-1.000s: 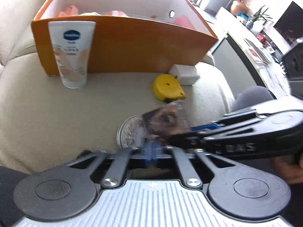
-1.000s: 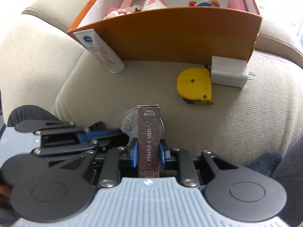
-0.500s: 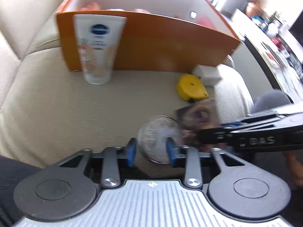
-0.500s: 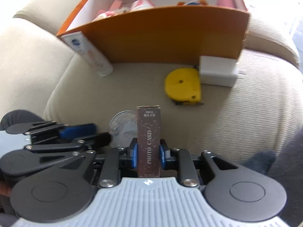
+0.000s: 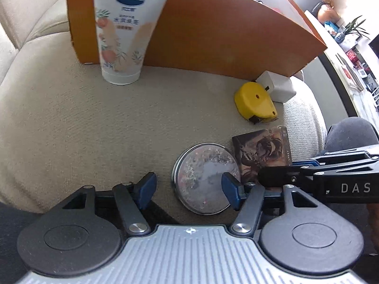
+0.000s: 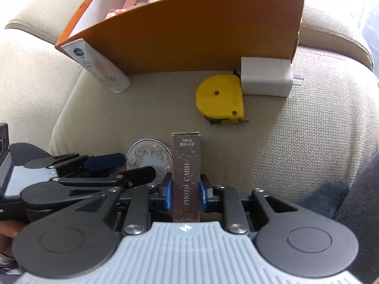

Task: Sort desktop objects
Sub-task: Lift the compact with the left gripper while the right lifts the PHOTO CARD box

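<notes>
My right gripper is shut on a brown photo card box, held upright low over the sofa cushion; the box also shows in the left wrist view. My left gripper is open and empty, its right finger over a round silver tin lying flat on the cushion; the tin also shows in the right wrist view. An orange cardboard box with pink items inside stands at the back. A white lotion tube leans against its front wall.
A yellow tape measure and a white charger plug lie on the cushion by the orange box's right corner. A person's dark-clothed leg is at the right. The sofa backrest rises behind the box.
My left gripper has opened, let go of the card box and shifted left. My right gripper still holds the card box and has moved slightly closer to the orange box.
</notes>
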The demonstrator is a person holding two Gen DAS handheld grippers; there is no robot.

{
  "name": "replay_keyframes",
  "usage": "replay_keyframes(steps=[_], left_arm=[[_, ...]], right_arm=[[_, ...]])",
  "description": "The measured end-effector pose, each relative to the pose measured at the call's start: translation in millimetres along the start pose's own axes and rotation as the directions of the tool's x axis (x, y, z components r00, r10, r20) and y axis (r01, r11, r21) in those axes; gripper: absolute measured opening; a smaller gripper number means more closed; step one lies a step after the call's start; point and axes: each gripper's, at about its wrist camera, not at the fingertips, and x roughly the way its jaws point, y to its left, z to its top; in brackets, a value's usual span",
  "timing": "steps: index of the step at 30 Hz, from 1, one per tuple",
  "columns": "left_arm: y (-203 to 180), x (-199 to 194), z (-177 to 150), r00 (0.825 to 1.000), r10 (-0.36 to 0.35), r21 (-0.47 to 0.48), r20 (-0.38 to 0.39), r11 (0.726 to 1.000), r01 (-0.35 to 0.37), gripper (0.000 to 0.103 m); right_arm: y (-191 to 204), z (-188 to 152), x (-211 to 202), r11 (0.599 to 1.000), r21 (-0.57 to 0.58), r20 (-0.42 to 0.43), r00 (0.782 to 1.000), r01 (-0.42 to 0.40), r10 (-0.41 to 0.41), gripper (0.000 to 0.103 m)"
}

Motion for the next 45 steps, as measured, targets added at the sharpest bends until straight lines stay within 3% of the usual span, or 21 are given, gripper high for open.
replay_keyframes(steps=[2,5,9,13,17,20,23,31,35,40,45], left_arm=[[-5,2,-2,1.0,-0.002,0.025,0.005,1.0,0.002,0.072],[-10,0,-5,1.0,-0.013,0.041,0.01,0.999,0.012,0.064],[-7,-9,-4,0.999,-0.027,0.014,0.033,1.0,0.027,0.043],[-14,-29,-8,0.996,-0.055,0.061,0.07,0.997,0.051,0.038],[-28,-40,-12,0.986,-0.159,0.127,0.057,0.98,0.15,0.026],[-43,-30,-16,0.994,-0.102,0.189,0.033,0.977,0.094,0.026],[-44,-18,-16,0.997,-0.072,0.192,-0.008,0.979,0.073,0.017],[-35,-26,-10,0.997,-0.07,0.155,0.027,0.986,0.065,0.017],[-31,-24,-11,0.993,-0.117,0.085,0.025,0.99,0.115,0.015],[-38,-30,3,0.987,-0.155,0.06,0.051,0.987,0.152,0.014],[-54,-47,28,0.978,-0.183,0.086,0.099,0.981,0.175,0.014]], right_arm=[[-3,-1,-1,1.0,0.008,-0.001,1.0,-0.008,0.008,0.024],[-6,-3,3,1.0,0.013,-0.001,1.0,-0.016,0.016,0.024],[-12,-5,7,0.999,0.035,-0.012,0.999,-0.03,0.031,0.024],[-21,-7,8,0.996,0.068,-0.021,0.998,-0.055,0.056,0.024],[-25,-7,6,0.995,0.072,-0.023,0.997,-0.065,0.067,0.024],[-26,-8,4,0.996,0.06,-0.024,0.997,-0.067,0.069,0.024],[-27,-10,2,0.997,0.045,-0.027,0.997,-0.067,0.069,0.024],[-22,-11,-9,0.999,-0.02,-0.027,0.999,-0.046,0.045,0.024],[-25,-10,-12,0.999,-0.014,-0.031,0.998,-0.052,0.052,0.024],[-37,-2,-39,0.999,-0.008,-0.001,0.999,-0.039,0.039,0.024],[-51,14,-74,0.999,-0.037,0.034,0.999,0.026,-0.025,0.024]])
